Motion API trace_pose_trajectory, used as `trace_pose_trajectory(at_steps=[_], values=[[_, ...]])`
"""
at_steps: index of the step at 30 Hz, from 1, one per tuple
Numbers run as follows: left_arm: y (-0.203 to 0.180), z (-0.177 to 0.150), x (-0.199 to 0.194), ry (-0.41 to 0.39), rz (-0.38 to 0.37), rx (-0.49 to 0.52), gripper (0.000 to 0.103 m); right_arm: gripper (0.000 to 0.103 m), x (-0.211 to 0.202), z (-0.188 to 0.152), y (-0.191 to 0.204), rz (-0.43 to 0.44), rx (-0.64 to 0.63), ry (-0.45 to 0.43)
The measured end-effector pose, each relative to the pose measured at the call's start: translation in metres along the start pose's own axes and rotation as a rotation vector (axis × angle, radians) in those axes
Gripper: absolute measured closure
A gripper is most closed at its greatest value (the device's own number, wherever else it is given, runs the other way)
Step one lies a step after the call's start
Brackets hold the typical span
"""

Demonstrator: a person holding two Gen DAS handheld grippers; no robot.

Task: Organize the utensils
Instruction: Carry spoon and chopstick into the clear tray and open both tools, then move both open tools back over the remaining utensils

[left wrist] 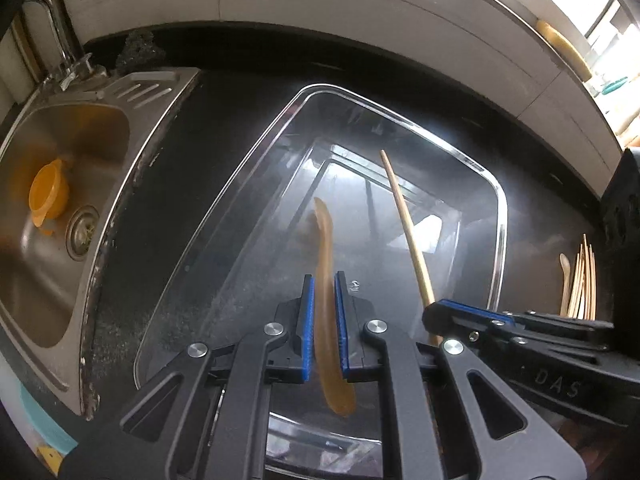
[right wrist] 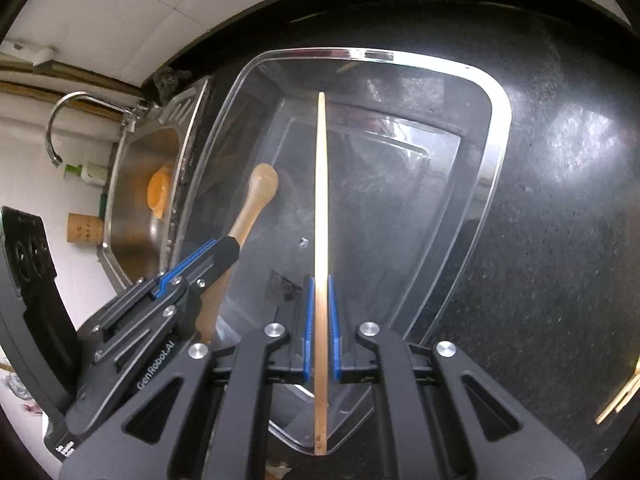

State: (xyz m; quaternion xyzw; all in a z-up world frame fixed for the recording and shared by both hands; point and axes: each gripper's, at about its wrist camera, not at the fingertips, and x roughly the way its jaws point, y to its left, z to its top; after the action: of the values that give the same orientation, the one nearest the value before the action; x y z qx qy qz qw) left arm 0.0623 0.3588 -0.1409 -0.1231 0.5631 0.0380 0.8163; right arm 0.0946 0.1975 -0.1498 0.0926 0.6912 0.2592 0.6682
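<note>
Left gripper [left wrist: 325, 292] is pinching the wooden spoon [left wrist: 326, 264], right gripper [right wrist: 319, 300] pinching a chopstick [right wrist: 321, 208]; lowering both gently into the clear bin [left wrist: 496, 208] at frame centre seems wise.

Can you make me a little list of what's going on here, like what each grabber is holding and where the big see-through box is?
left gripper: shut on a tan wooden spoon, held over the box
right gripper: shut on a single pale bamboo chopstick, held over the box
clear plastic box: on the black speckled counter, nothing lying in it yet
steel sink: beside the box, with an orange plastic cup inside
waiting utensils: a bundle of bamboo chopsticks on the counter
</note>
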Motion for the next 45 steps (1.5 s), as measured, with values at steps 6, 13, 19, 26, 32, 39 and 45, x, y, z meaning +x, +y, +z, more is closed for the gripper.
trace_pose_trajectory(at_steps=[6,13,19,26,32,39,45], values=[[-0.004,-0.002,-0.020,-0.026,-0.020,0.036,0.033,0.034,-0.021,0.006,-0.012,-0.004,0.026,-0.019],[0.002,-0.012,-0.076,-0.134,0.013,0.024,0.008,0.025,-0.097,-0.005,-0.042,0.054,0.021,-0.165],[-0.023,-0.025,-0.096,-0.160,0.034,0.005,0.006,0.021,-0.134,-0.034,-0.065,0.091,-0.014,-0.180],[-0.127,-0.042,-0.094,-0.160,0.031,0.093,0.006,0.021,-0.204,-0.084,-0.148,-0.061,-0.034,-0.260],[-0.241,-0.069,-0.080,-0.142,-0.034,0.181,0.006,0.021,-0.269,-0.138,-0.243,-0.316,-0.021,-0.349],[-0.333,-0.101,-0.067,-0.107,-0.073,0.273,0.006,0.021,-0.309,-0.183,-0.328,-0.440,0.061,-0.375],[-0.357,-0.104,-0.061,-0.086,-0.083,0.292,0.006,0.021,-0.313,-0.195,-0.346,-0.434,0.077,-0.377]])
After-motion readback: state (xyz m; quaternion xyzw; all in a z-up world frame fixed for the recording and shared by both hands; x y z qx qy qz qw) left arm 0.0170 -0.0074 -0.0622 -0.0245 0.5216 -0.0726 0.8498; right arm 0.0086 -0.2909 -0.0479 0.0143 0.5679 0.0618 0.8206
